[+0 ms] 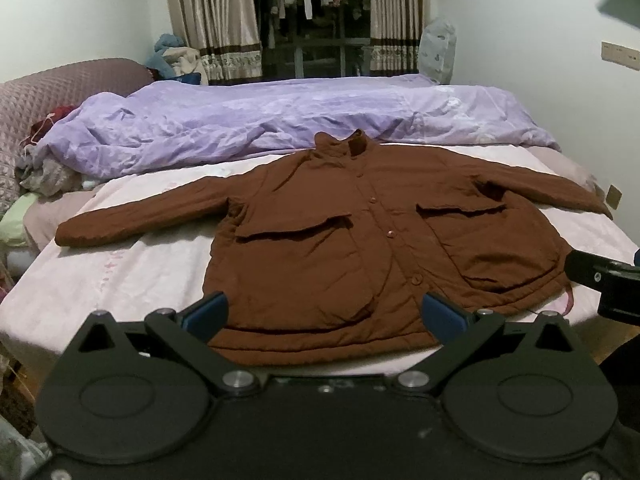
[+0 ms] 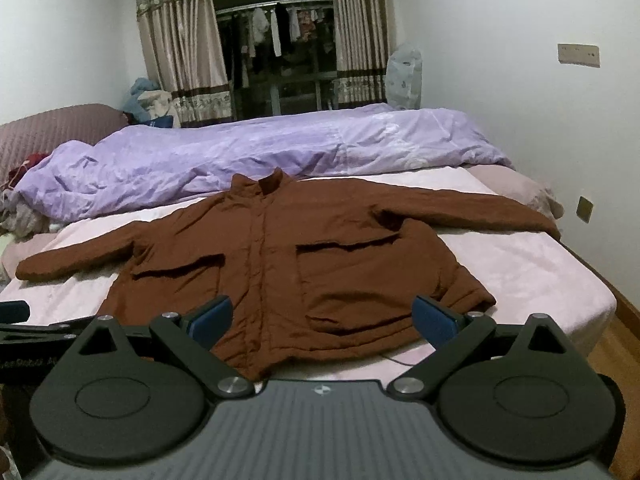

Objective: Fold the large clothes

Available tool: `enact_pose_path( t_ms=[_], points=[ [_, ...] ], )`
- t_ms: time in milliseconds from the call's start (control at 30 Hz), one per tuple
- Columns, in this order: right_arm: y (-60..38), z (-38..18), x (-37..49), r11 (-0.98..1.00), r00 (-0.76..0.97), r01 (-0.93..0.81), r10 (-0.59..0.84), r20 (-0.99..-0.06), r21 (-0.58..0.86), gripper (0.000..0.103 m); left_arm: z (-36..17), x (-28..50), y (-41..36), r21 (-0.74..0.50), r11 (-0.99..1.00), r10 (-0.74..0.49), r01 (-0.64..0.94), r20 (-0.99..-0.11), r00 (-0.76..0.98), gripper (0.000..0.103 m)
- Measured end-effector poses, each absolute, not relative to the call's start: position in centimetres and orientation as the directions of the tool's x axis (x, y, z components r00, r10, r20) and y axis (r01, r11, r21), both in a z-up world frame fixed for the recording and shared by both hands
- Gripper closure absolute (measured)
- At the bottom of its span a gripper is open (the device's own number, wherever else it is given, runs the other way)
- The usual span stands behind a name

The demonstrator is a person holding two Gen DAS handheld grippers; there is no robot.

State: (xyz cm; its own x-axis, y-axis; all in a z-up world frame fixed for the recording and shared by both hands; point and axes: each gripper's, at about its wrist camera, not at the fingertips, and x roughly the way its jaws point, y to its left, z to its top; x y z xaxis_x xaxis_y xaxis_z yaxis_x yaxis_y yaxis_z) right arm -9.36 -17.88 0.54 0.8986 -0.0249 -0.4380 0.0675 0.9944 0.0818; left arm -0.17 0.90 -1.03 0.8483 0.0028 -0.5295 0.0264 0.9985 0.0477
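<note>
Two tongs released: left tongs (image 1: 324,314), right tongs (image 2: 323,318) | above hem of jacket (image 1: 360,232) | spread flat on bed (image 1: 120,280), ready for folding

A: What lies on the bed (image 2: 520,264)?
B: A brown jacket (image 2: 296,256), flat, front side up, both sleeves spread out. Behind it lies a purple quilt (image 2: 248,160).
A: And the right gripper (image 2: 324,316)?
B: Its fingers (image 2: 434,320) stand wide apart above the jacket's hem, holding nothing.
</note>
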Motion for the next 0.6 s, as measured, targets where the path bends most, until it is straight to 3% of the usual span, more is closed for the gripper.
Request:
enact_pose_path(
  t_ms=[600],
  points=[
    [-17.2,0.42,-9.31,0.997,0.898,0.037,-0.006,-0.441,0.062,0.0,-1.0,-0.65,0.84,0.056,0.997,-0.016,0.053,-0.52,0.854,0.0]
  ],
)
